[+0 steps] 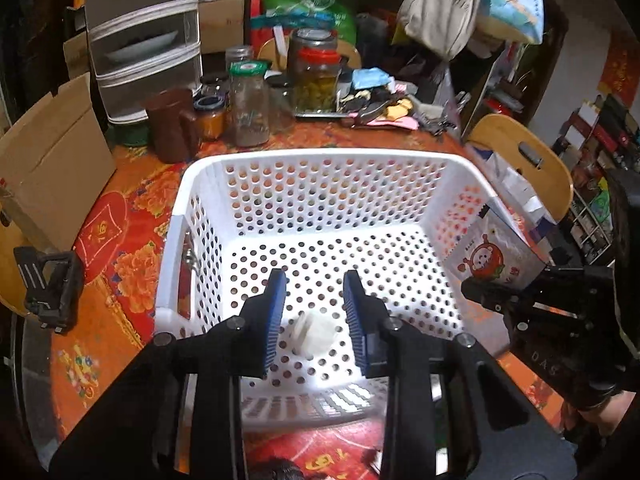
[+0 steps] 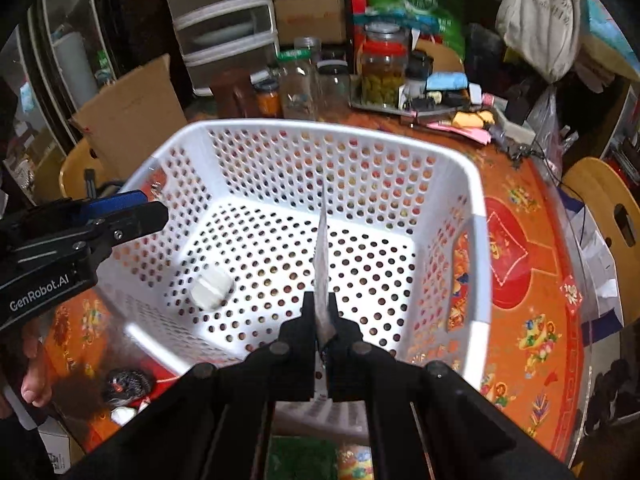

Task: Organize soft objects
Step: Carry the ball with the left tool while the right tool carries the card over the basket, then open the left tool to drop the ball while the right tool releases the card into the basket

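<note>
A white perforated basket (image 1: 200, 184) stands on the red-and-orange table; it also shows in the right wrist view (image 2: 476, 208). A small white soft roll (image 1: 316, 334) lies on its floor, also seen in the right wrist view (image 2: 211, 289). My left gripper (image 1: 315, 312) is open, hovering over the basket's near side with the roll below and between its blue pads (image 1: 276, 312). My right gripper (image 2: 320, 312) is shut on a flat printed packet (image 2: 321, 264), seen edge-on over the basket; in the left wrist view the packet (image 1: 492, 256) shows an orange cartoon print at the basket's right wall.
Glass jars (image 1: 250, 104), a brown jug (image 1: 172, 124) and a drawer unit (image 1: 144, 36) crowd the table behind the basket. A cardboard box (image 1: 52, 160) stands left. A wooden chair (image 1: 520, 152) is at the right. A dark soft item (image 2: 126, 384) and a small white item (image 2: 122, 414) lie near the basket's front left corner.
</note>
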Tool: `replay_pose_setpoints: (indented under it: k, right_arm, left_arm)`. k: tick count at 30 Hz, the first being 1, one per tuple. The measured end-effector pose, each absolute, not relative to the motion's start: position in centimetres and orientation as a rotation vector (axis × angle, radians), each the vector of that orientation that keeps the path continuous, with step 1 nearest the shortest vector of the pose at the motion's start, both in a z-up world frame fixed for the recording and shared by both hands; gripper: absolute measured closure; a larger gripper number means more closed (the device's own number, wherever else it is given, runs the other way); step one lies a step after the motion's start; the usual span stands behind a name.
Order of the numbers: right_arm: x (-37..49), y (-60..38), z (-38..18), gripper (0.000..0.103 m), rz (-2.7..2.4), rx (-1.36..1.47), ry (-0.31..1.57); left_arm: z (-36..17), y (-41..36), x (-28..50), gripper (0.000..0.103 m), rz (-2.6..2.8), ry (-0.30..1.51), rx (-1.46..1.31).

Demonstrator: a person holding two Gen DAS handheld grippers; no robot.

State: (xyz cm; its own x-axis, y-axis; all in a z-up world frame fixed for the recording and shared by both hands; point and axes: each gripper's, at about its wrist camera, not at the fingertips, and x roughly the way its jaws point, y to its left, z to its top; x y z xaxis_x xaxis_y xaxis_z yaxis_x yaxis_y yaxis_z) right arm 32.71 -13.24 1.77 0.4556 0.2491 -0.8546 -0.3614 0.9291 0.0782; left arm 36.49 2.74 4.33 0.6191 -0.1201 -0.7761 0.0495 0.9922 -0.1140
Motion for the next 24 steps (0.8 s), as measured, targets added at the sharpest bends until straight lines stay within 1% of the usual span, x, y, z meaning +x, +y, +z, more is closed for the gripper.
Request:
replay_pose_setpoints:
  k: [9, 13, 15, 16, 17, 18, 20, 22, 24]
  right_arm:
    - [35.9, -12.7, -0.8, 0.101, 0.366, -0.146, 1.158]
    - [36.2, -12.8, -1.1, 0.101, 0.352, -0.123, 1.155]
    - [36.2, -12.9, -1.0, 0.098, 0.358, -0.115, 1.153]
    - [36.2, -12.9, -1.0, 0.092, 0.354, -0.117, 1.153]
    - [36.2, -12.9, -0.9, 0.077, 0.354, -0.117, 1.151]
    - [36.3, -12.9, -0.9, 0.069, 0.356, -0.113, 1.147]
    - [36.1, -12.9, -0.5, 0.054, 0.375, -0.092, 1.126]
    - [35.9, -12.7, -0.2, 0.047, 0.379, -0.098, 1.112]
    - [35.5, -12.5, 0.3, 0.045, 0.385, -0.092, 1.087]
  left_arm:
    - [2.3, 2.8, 37.9, 0.076, -0.087, 0.943, -0.084]
    - [2.0, 2.7, 37.9, 0.075, -0.079, 0.938, -0.081]
    - [2.0, 2.8, 37.8, 0.075, -0.083, 0.932, -0.088]
    - [2.0, 2.8, 37.8, 0.074, -0.081, 0.929, -0.08]
    - [2.0, 2.7, 37.7, 0.072, -0.084, 0.928, -0.074]
    - [2.1, 2.6, 37.6, 0.07, -0.09, 0.922, -0.072]
    - [2.2, 2.5, 37.3, 0.06, -0.086, 0.907, -0.064]
    - [2.4, 2.4, 37.1, 0.057, -0.089, 0.897, -0.06]
    - [2.7, 2.4, 36.7, 0.054, -0.099, 0.887, -0.064]
